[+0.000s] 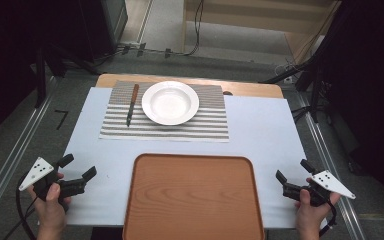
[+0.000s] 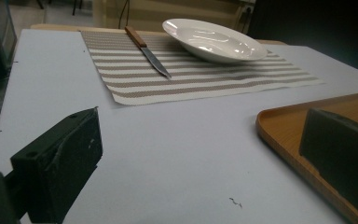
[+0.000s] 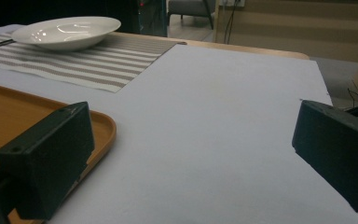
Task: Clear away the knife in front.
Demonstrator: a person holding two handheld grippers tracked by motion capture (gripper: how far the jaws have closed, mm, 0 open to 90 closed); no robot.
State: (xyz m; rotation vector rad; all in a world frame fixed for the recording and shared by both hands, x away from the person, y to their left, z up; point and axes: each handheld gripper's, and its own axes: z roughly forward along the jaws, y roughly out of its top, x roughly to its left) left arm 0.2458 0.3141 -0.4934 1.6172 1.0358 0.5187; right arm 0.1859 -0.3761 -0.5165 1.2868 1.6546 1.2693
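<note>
Wooden tray (image 1: pixel 194 197) bare, lower centre; plate (image 1: pixel 170 102), knife (image 1: pixel 132 104) untouched, upper centre; left gripper (image 1: pixel 79 169), right gripper (image 1: pixel 292 172) released, empty.

A knife (image 2: pixel 148 51) lay on the striped mat (image 2: pixel 205 77) beside a white plate (image 2: pixel 213 40); the jaws stood wide apart.

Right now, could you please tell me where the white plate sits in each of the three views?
High view: the plate lies top centre, on the striped mat.
Left gripper view: plate at upper centre-right.
Right gripper view: plate at upper left.
Shared landmark: the striped mat beneath it.
</note>
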